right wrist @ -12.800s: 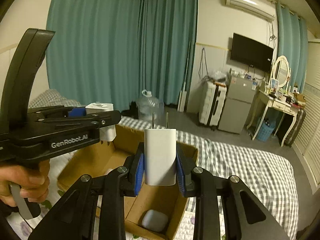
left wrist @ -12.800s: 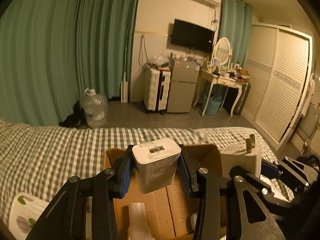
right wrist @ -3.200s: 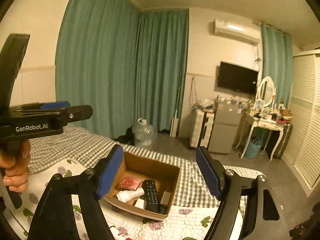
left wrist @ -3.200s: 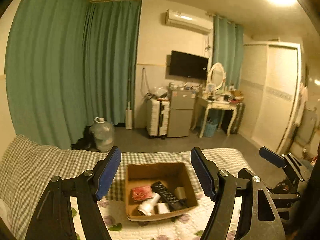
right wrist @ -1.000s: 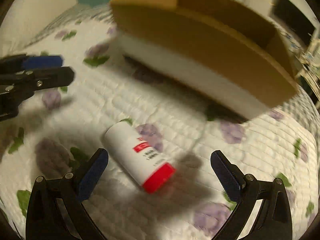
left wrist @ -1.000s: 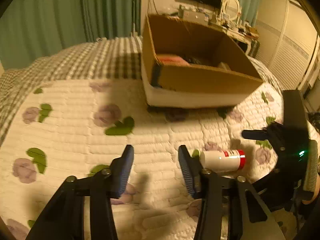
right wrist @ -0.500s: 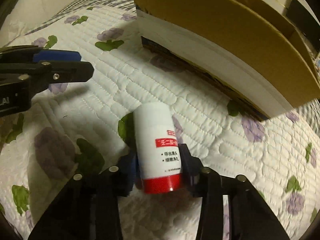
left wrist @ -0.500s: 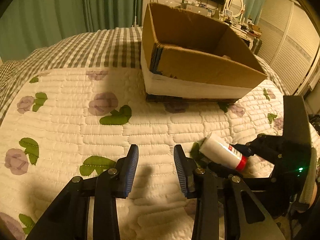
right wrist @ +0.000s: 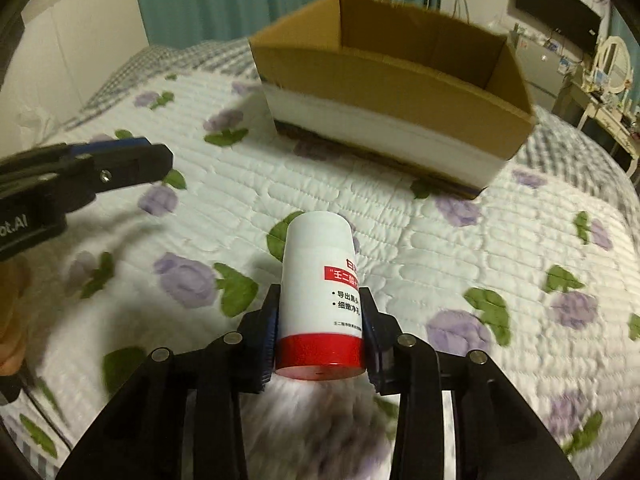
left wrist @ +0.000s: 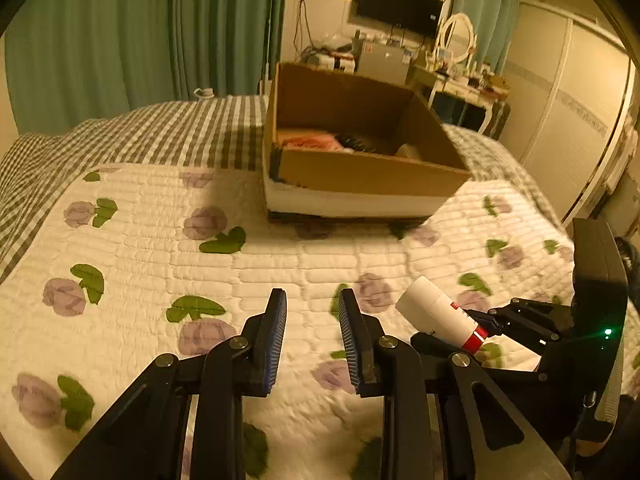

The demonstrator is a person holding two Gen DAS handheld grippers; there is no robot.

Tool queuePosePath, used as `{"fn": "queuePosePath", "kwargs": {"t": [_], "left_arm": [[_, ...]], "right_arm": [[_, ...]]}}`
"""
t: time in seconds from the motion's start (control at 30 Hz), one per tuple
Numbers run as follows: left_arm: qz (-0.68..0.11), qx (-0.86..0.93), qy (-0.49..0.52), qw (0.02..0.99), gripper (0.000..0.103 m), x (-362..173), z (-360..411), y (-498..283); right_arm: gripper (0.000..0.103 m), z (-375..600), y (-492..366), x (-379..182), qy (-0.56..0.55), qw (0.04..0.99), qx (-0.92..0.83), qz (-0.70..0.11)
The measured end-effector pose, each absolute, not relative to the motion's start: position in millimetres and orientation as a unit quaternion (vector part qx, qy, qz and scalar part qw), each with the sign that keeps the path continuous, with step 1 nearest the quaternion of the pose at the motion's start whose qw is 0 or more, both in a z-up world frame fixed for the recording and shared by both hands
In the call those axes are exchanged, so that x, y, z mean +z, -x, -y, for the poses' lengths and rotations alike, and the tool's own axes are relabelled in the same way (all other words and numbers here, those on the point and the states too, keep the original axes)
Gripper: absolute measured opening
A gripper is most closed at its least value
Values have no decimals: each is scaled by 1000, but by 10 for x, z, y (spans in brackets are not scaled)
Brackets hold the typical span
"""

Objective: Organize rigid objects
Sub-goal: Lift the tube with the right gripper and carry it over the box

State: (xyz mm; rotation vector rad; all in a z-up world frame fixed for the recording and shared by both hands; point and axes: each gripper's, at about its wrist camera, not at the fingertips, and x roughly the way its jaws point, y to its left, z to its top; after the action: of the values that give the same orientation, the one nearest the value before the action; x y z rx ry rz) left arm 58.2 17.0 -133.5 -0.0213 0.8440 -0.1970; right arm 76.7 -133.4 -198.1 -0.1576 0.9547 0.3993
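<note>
A white bottle [right wrist: 316, 248] with a red cap and red label is lifted off the flowered quilt [right wrist: 460, 248], cap end toward the camera. My right gripper [right wrist: 320, 292] is shut on it near the cap. In the left wrist view the bottle [left wrist: 436, 316] hangs tilted at the lower right. My left gripper [left wrist: 312, 294] hovers over the quilt with its jaws closing and nothing between them. The open cardboard box [left wrist: 360, 178] stands beyond both grippers, holding a pink item [left wrist: 308, 142] and a black remote [left wrist: 356, 144].
The box [right wrist: 380, 76] sits where the quilt meets a grey checked bedspread [left wrist: 160, 132]. Green curtains [left wrist: 120, 40] hang behind the bed. A dressing table [left wrist: 464, 80], a TV [left wrist: 400, 4] and a wardrobe [left wrist: 568, 120] stand at the far right.
The right jaws went from wide open around the lying bottle to shut on it, and it has come up off the quilt. The left jaws narrowed and that gripper rose, so the box's inside shows.
</note>
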Motion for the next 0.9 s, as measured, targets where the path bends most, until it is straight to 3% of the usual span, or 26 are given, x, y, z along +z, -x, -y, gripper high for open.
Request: {"fn": "queuePosePath", "kwargs": {"t": [0.07, 0.9], "left_arm": [[-405, -101, 12, 909, 15, -1258, -128, -499], [-226, -77, 5, 971, 15, 142, -77, -94]], "right_arm": [[35, 1386, -690, -1850, 69, 874, 186, -444], [36, 1861, -279, 212, 9, 969, 133, -206]]}}
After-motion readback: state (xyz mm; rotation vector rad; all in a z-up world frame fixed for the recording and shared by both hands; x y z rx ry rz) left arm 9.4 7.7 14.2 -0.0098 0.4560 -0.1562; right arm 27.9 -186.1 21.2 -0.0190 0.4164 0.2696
